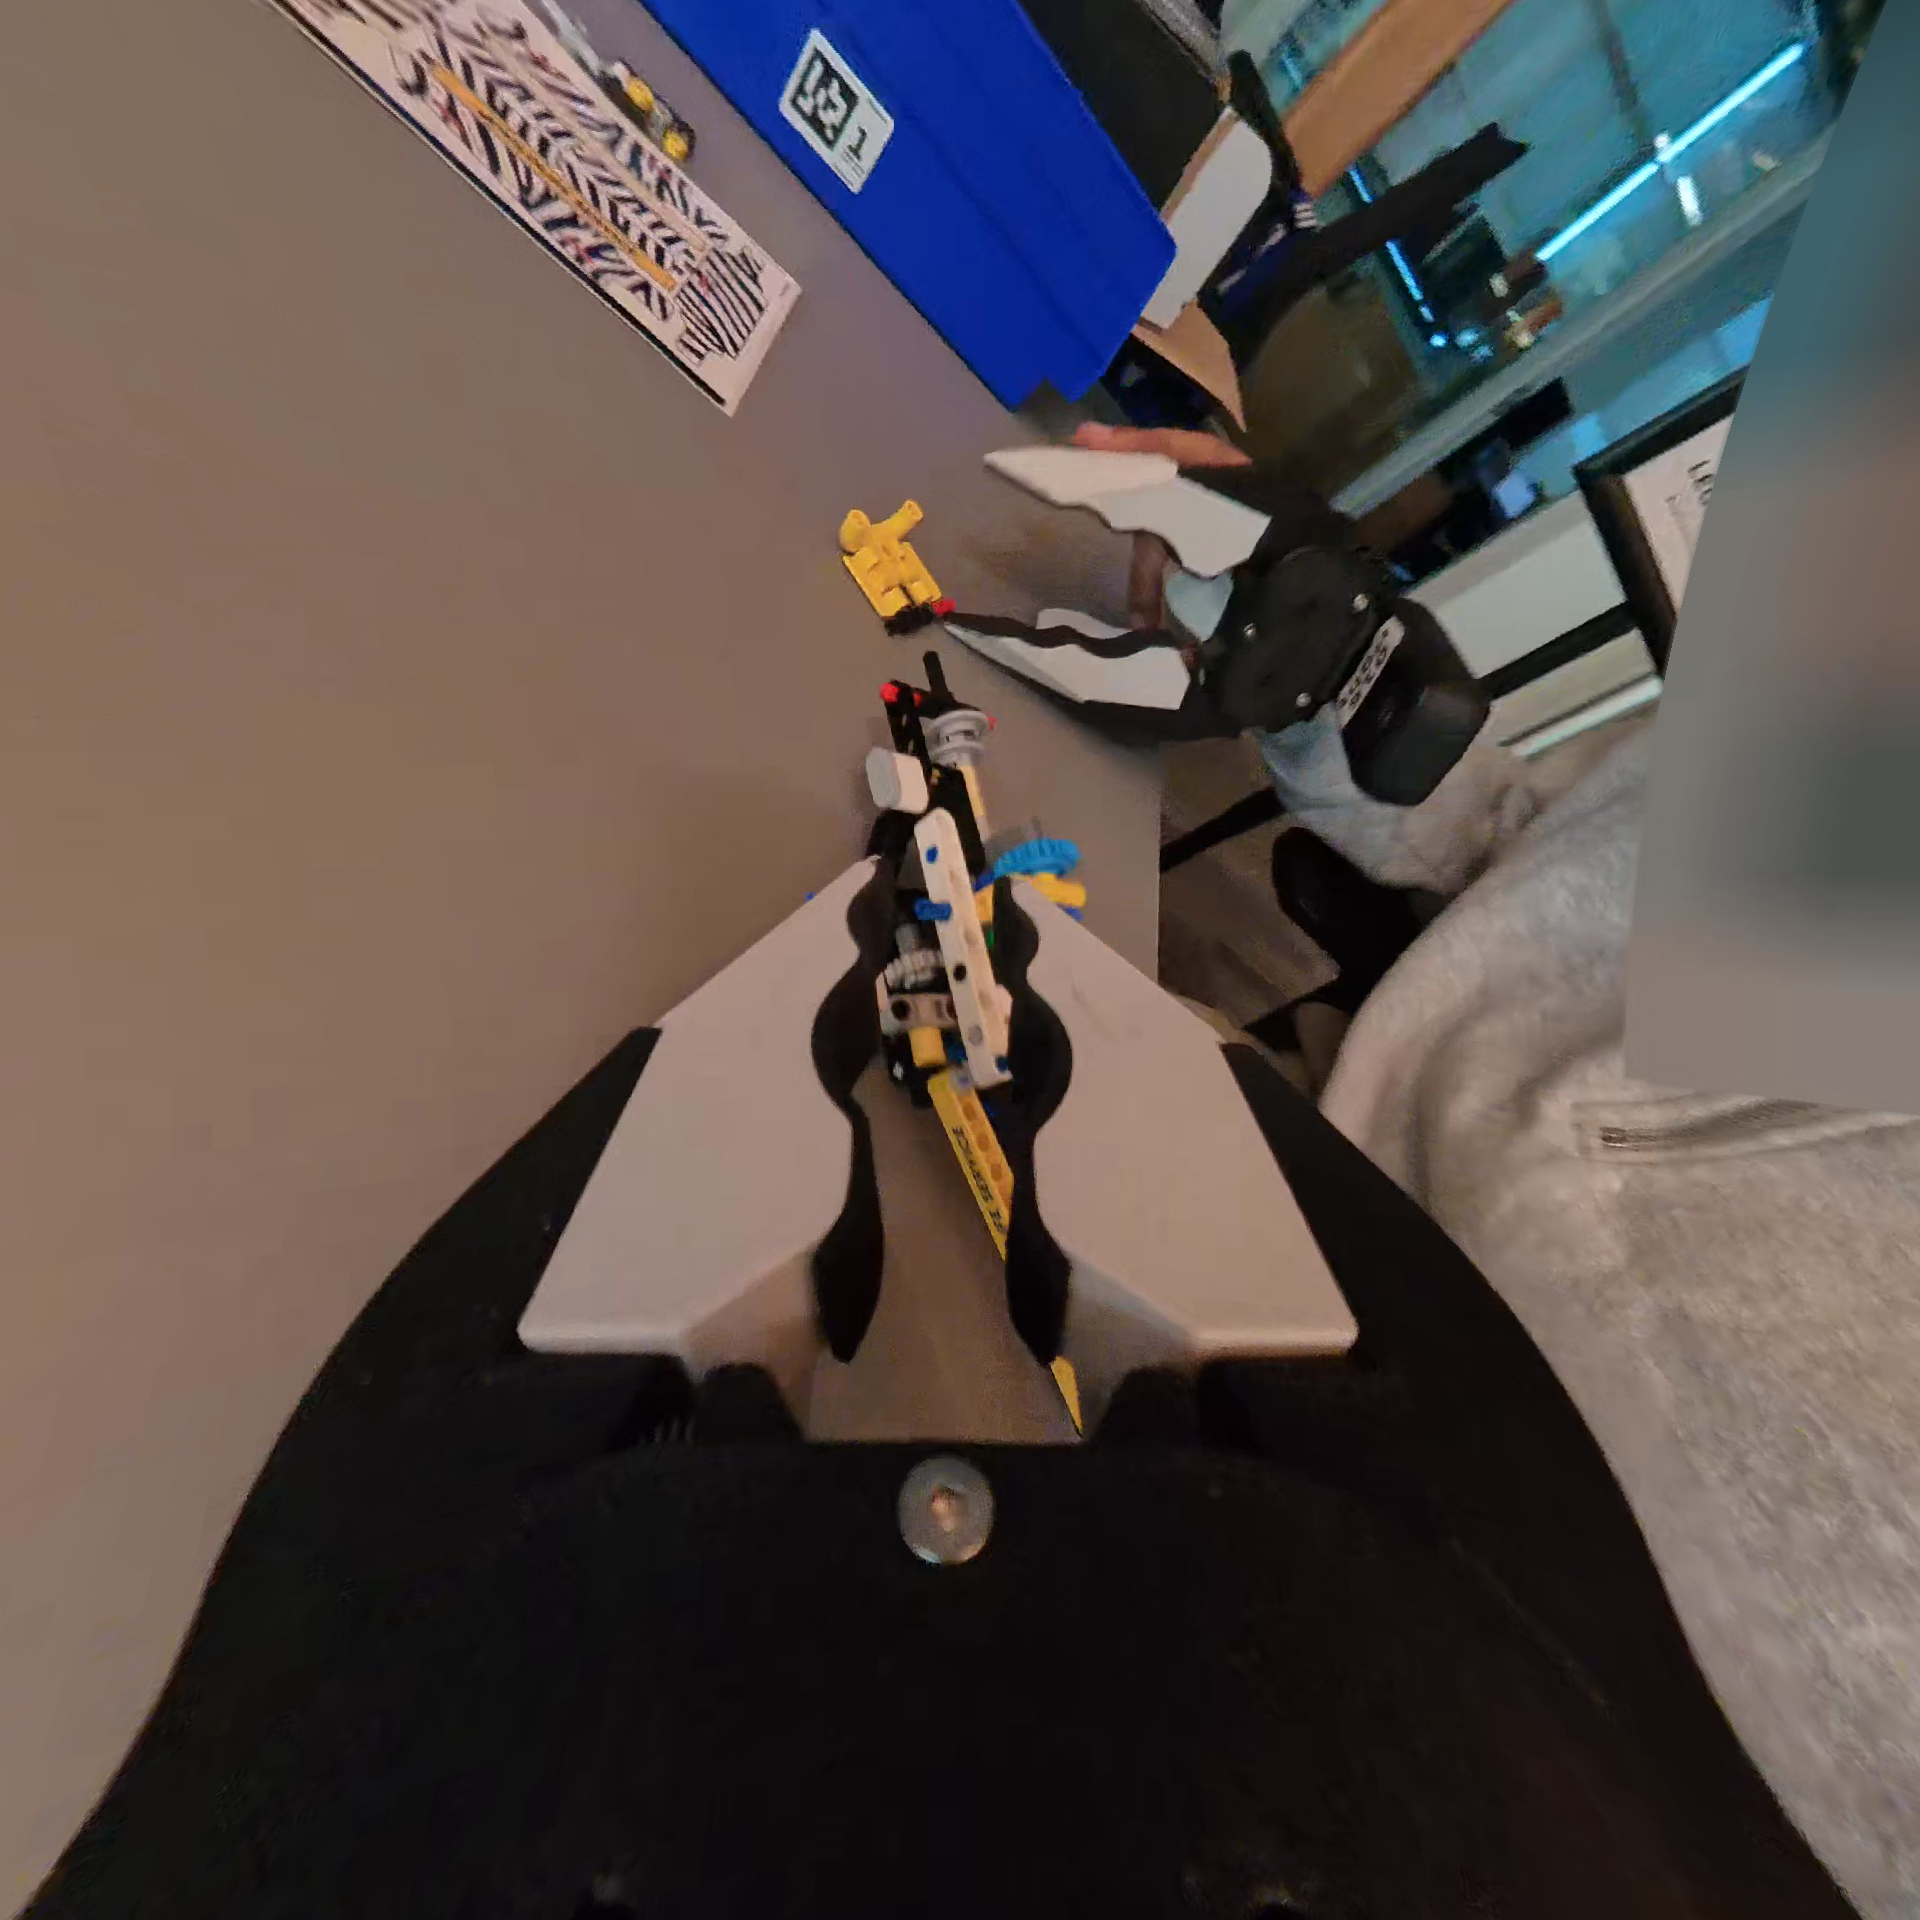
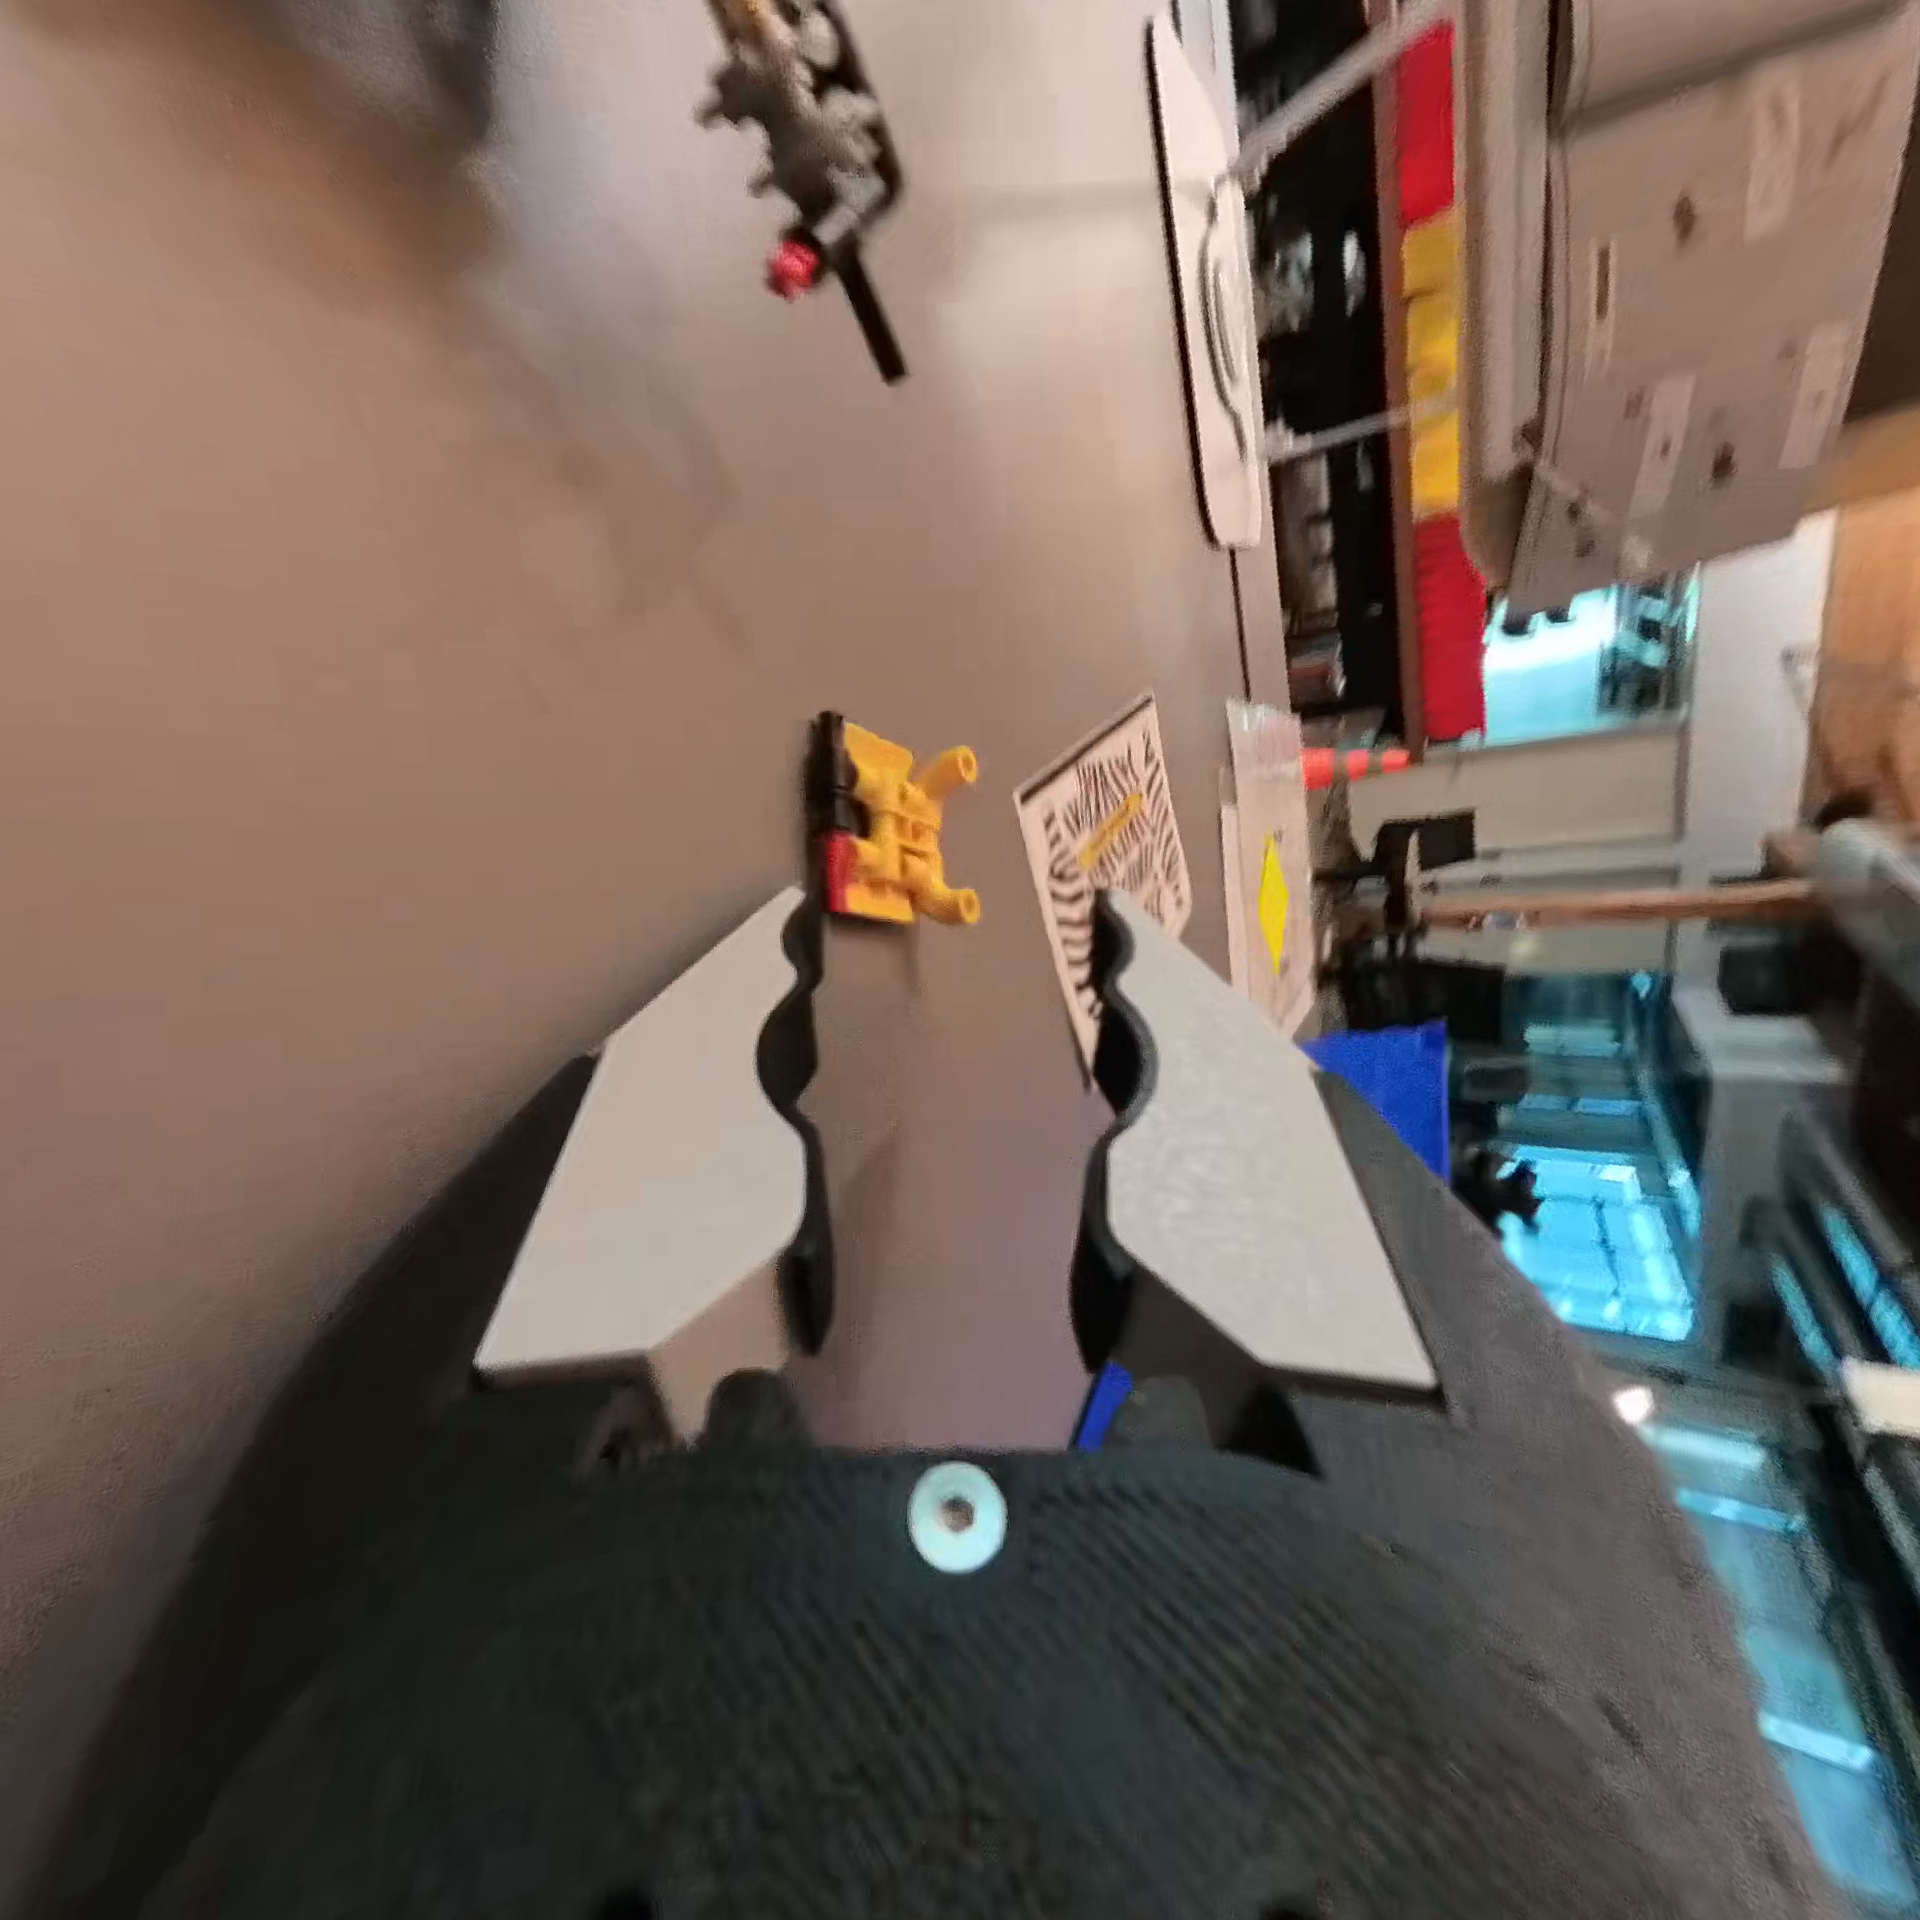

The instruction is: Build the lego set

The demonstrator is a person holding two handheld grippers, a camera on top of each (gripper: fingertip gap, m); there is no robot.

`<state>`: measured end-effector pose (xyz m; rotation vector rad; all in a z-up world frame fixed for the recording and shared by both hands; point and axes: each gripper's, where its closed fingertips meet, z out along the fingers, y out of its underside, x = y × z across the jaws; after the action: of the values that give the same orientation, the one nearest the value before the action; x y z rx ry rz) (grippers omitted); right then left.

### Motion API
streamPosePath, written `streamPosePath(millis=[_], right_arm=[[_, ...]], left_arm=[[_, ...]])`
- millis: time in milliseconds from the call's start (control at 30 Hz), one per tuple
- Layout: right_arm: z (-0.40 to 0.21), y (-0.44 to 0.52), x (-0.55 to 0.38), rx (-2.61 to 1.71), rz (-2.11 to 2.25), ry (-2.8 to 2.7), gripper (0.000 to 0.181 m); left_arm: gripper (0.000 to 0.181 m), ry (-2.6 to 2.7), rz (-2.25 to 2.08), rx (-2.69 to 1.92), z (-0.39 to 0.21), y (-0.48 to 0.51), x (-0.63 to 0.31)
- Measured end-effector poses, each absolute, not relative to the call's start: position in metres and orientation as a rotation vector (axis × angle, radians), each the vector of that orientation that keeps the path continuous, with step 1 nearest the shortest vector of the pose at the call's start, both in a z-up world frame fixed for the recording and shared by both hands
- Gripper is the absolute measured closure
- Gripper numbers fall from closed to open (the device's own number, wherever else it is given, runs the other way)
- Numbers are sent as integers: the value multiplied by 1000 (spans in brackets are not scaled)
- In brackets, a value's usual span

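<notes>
My left gripper [image 1: 945, 883] is shut on a partly built lego assembly [image 1: 940, 935] of black, white and yellow beams with a blue gear, held above the grey table [image 1: 312, 727]. The same assembly shows blurred at the top of the right wrist view [image 2: 821, 156]. A small yellow sub-assembly [image 2: 894, 831] with a black and red axle lies on the table. My right gripper [image 2: 951, 899] is open and empty, its fingertips just short of that yellow piece. In the left wrist view the yellow piece [image 1: 888, 561] lies beyond the held assembly, with the right gripper [image 1: 977, 540] beside it.
A striped sticker sheet [image 1: 582, 187] and a blue bin [image 1: 935, 177] lie at the far side of the table; both also show in the right wrist view, sheet [image 2: 1112, 831] and bin [image 2: 1392, 1081]. A person's grey sleeve [image 1: 1558, 1351] is at the right, past the table edge [image 1: 1158, 883]. The grippers' ends are close to 20 centimeters from one another.
</notes>
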<state>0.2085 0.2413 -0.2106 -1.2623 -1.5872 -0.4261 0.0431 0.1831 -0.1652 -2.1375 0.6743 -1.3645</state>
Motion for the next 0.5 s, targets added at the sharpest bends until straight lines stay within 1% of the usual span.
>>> streamPosePath(millis=[67,100,300,367,467,500], right_arm=[[-207,240,220,-1376,-424,-1519,119],[-206,238,223,-1439,-417,-1471,117],[-203,228,251,-1719,-489,-1124,111],[-197,220,251,-1764,-445,-1033,114],[-195,195,209,-1838,-114,-928,122],[-195,185,191,-1853,18,-898,131]], left_arm=[[163,667,-1303,-2105,-158,173,37],[163,652,-1285,-2087,-155,168,35],[163,510,-1312,-1983,-144,154,23],[164,435,-1345,-1949,-143,154,19],[163,369,-1450,-1927,-148,150,26],[163,362,-1475,-1937,-152,150,30]])
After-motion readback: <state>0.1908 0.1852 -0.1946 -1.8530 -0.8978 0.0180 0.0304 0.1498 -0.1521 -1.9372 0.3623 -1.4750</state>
